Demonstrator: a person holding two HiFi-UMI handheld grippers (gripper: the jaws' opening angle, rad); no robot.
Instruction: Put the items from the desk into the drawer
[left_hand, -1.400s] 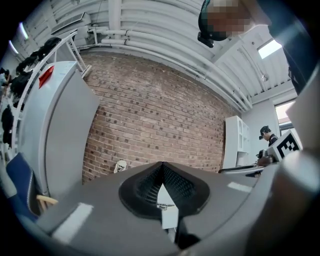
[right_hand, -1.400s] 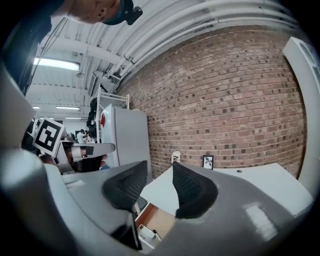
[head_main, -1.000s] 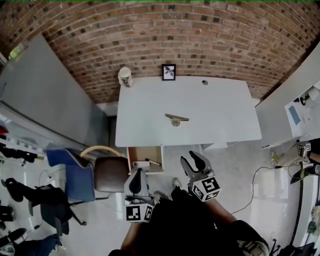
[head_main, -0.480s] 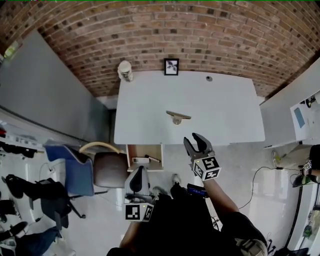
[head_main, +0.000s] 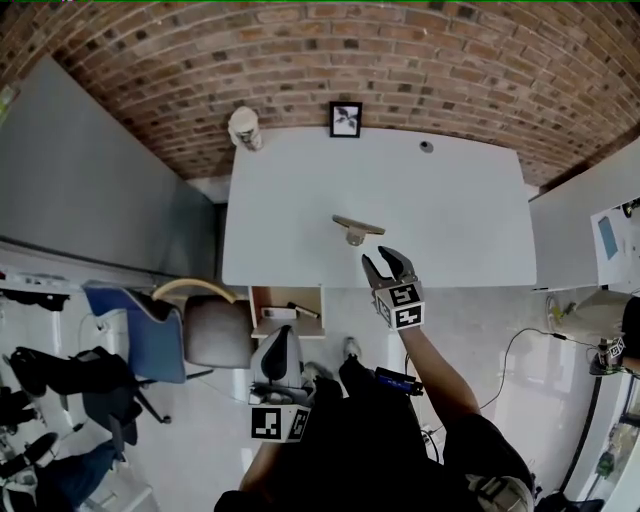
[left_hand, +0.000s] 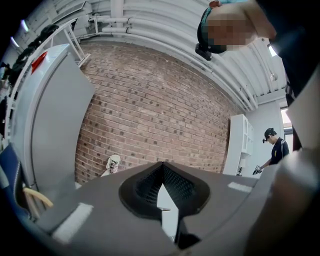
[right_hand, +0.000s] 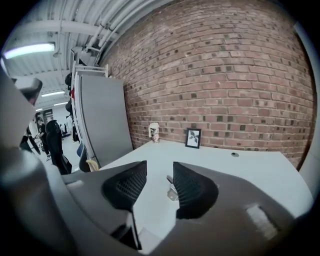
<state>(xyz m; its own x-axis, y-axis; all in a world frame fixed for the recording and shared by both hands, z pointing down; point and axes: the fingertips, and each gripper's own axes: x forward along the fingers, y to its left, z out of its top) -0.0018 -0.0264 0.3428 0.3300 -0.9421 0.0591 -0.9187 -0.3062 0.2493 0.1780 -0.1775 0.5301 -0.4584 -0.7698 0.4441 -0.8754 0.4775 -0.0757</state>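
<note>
On the white desk lies a small tan object on a grey base, near the front edge. A patterned cup, a framed picture and a small round grey item stand along the back. My right gripper is open and hovers just in front of the tan object, which shows between the jaws in the right gripper view. My left gripper is shut on nothing, held low in front of the open drawer, which holds a few small items.
A brown chair and a blue chair stand left of the drawer. A grey partition flanks the desk's left; a brick wall runs behind it. A cable trails on the floor at right. A person stands far off.
My right gripper has moved forward and up from near my body to the desk's front edge, close to the tan object. The left gripper has stayed put.
</note>
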